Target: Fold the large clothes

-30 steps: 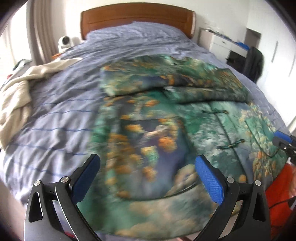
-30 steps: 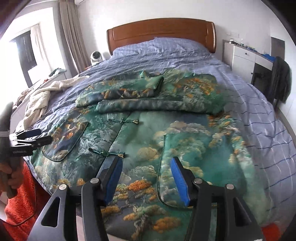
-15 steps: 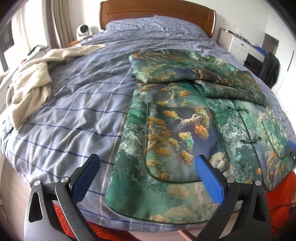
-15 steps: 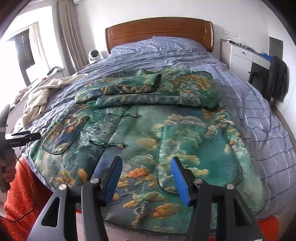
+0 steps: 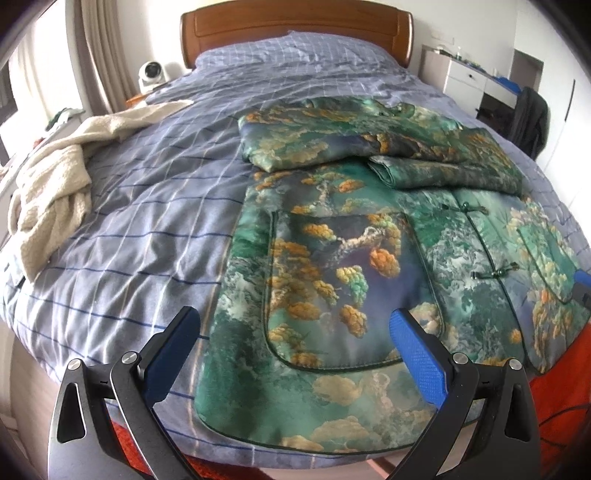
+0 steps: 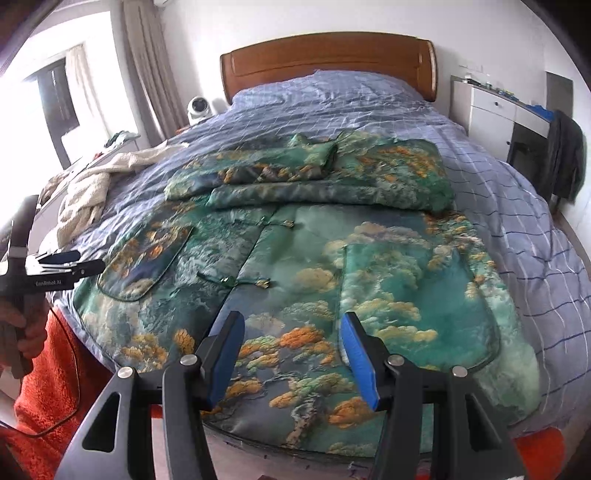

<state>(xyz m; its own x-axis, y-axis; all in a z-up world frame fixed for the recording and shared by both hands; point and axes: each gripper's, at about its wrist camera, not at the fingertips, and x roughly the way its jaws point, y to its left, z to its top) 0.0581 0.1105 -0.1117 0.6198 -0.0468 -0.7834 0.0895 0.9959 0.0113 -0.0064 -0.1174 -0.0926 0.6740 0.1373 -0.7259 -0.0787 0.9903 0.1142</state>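
Left gripper [image 5: 293, 334]: blue-padded jaws spread wide, nothing between them, poised above the near left hem. Right gripper [image 6: 292, 350]: jaws likewise parted, empty, over the near hem by the front opening.

Below both: large green satin jacket with orange-and-cream pine and cloud print [image 6: 295, 266], lying front-up across the foot of the blue checked quilt [image 5: 140, 229], hem at the bed's near edge. Sleeves already turned in, stacked across the chest as a padded band [image 6: 317, 184]. Knotted cord fastenings [image 6: 236, 282] closed down the centre; rounded patch pocket [image 5: 340, 288] on each front panel.

Handling, judged from sheen and loft: quilted, fairly thick, soft but bulky; slick outer face likely to slide on itself and on the quilt. Probably moderate weight, not fragile.

Hold: pinch bottom hem corners, one per gripper, through the full padded thickness rather than the surface layer alone; avoid pocket edges and fastenings. Lifting slowly advisable, else folded sleeves may slip.

Further out: cream fleecy blanket [image 5: 51, 184] heaped at left, wooden headboard [image 5: 295, 33], white cabinet [image 6: 495, 118].
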